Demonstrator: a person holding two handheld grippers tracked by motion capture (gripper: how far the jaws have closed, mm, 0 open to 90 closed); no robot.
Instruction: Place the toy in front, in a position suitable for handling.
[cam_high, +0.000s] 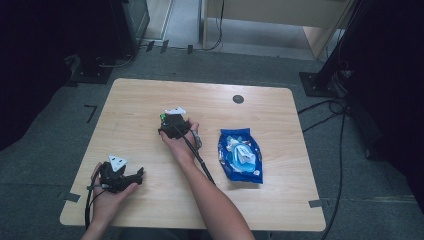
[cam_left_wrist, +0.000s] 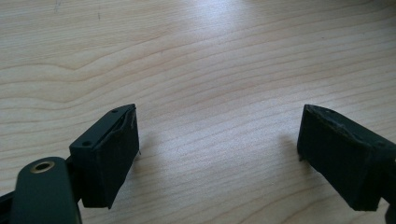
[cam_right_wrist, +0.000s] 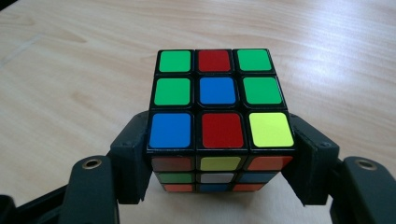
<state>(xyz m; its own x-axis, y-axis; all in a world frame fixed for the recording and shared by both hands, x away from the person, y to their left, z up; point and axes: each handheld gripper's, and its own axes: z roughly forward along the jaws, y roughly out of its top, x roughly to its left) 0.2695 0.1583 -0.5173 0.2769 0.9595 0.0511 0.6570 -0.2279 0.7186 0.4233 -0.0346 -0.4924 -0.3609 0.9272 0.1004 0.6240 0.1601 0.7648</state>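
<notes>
Near the table's (cam_high: 150, 92) front left corner: left gripper (cam_high: 131, 177) resting in an open palm, lying low over the wood, jaws spread wide in the left gripper view (cam_left_wrist: 218, 149), bare wood grain between the two black pads, nothing touching either.

Farther in, around the middle of the table, slightly left of centre: right gripper (cam_high: 167, 121) held from behind by the person's hand, cable trailing back along the forearm toward the front edge. Clamped on a Rubik's cube (cam_right_wrist: 218, 100), one black pad pressed flat against each side of its near lower part, cube sitting on the wood with a mixed top face of green, red, blue and yellow squares.

To the right of that hand, well apart from it: blue packet (cam_high: 240, 155) lying flat toward the right edge.

Beyond, close to the far edge: small dark round cap (cam_high: 238, 99) set in the tabletop.
</notes>
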